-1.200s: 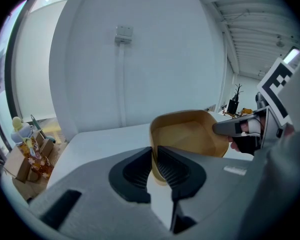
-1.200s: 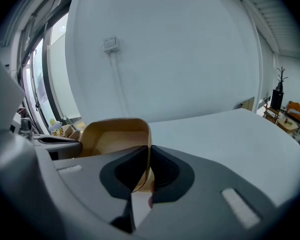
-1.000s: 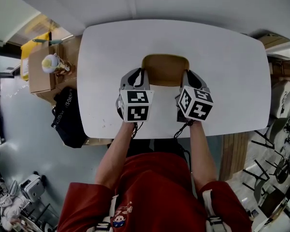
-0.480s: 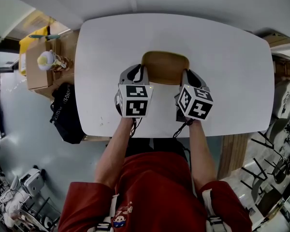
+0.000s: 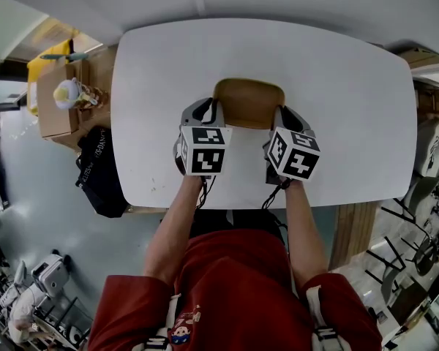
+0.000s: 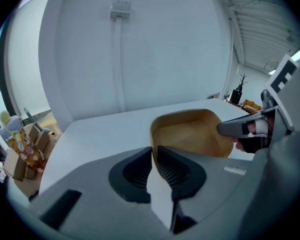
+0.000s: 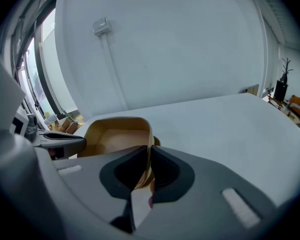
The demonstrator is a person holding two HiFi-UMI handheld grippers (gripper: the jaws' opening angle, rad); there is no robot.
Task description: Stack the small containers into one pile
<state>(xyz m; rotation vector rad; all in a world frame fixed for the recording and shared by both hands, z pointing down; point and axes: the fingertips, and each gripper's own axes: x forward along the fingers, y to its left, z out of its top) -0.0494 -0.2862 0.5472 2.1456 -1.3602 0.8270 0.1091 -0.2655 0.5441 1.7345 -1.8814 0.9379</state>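
Both grippers are on the same thing. The left gripper (image 5: 216,110) and the right gripper (image 5: 281,112) flank one tan container (image 5: 249,102) near the middle of the white worktop (image 5: 336,72).

From the head view the container lies at 12 o'clock from the person. The left fingers (image 6: 132,173) are closed on its 9 o'clock wall and the right fingers (image 7: 166,170) on its 3 o'clock wall. Each gripper view shows a thin tan rim pinched between the pads, open side up.

The container looks slightly wider along the 9-to-3 line, so the two grips sit on its short ends and neither hand is the nearer one. I cannot tell whether its base touches the worktop or hangs just above it.

No second container stands apart anywhere on the worktop. Whether others are already nested inside this one is too hard to make out.

Judging from that, the coming move turns on the two opposed grips. To let go cleanly, the left fingers would have to part and draw off toward 9 o'clock and the right toward 3 o'clock, evenly, or the container tips toward the side that holds on.
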